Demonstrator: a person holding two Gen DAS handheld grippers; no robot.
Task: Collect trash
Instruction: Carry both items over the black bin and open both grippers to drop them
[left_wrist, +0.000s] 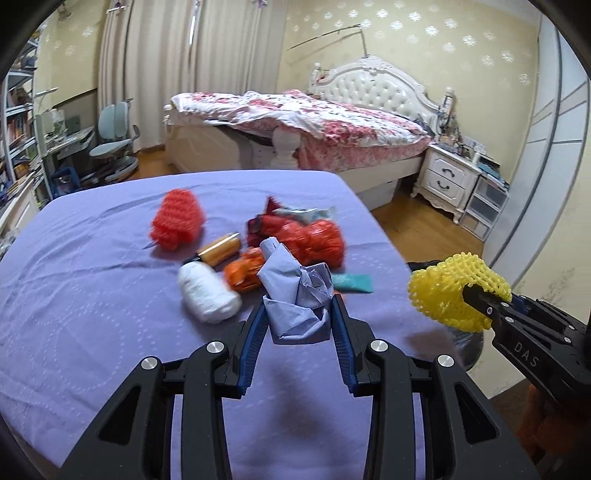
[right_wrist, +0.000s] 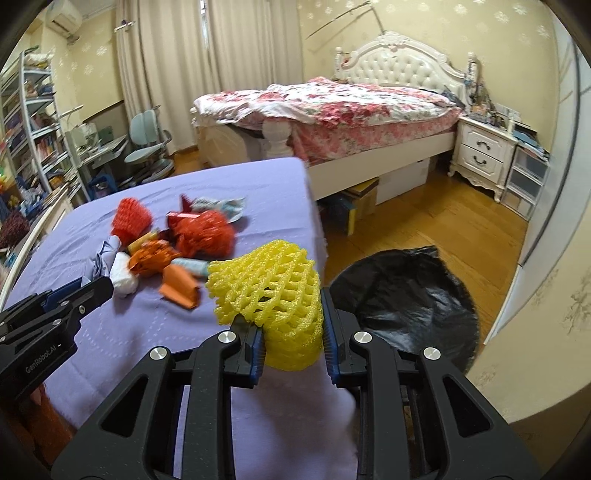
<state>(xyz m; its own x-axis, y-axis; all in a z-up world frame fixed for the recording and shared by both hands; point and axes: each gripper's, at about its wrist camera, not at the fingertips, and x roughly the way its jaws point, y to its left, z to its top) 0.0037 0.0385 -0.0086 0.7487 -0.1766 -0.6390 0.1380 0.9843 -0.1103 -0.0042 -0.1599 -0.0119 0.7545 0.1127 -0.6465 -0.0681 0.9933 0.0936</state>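
Note:
My left gripper (left_wrist: 299, 306) is shut on a crumpled pale-blue paper (left_wrist: 295, 295), lifted above the purple-covered table (left_wrist: 92, 295). At the table's right edge my right gripper (right_wrist: 291, 332) is shut on a yellow foam net (right_wrist: 273, 291), also visible as the yellow foam net (left_wrist: 454, 291) in the left wrist view. Behind the blue paper lies a trash pile: a red foam net (left_wrist: 177, 219), a second red net (left_wrist: 314, 240), a white wad (left_wrist: 207, 291), an orange wrapper (left_wrist: 245, 273), a gold tube (left_wrist: 221, 251) and a teal packet (left_wrist: 352, 282).
A black trash bag (right_wrist: 406, 295) lies open on the wooden floor just right of the table. Beyond the table stand a bed (right_wrist: 351, 110) with a floral cover, a white nightstand (right_wrist: 484, 155), and a desk chair (right_wrist: 147, 144) with shelves at the left.

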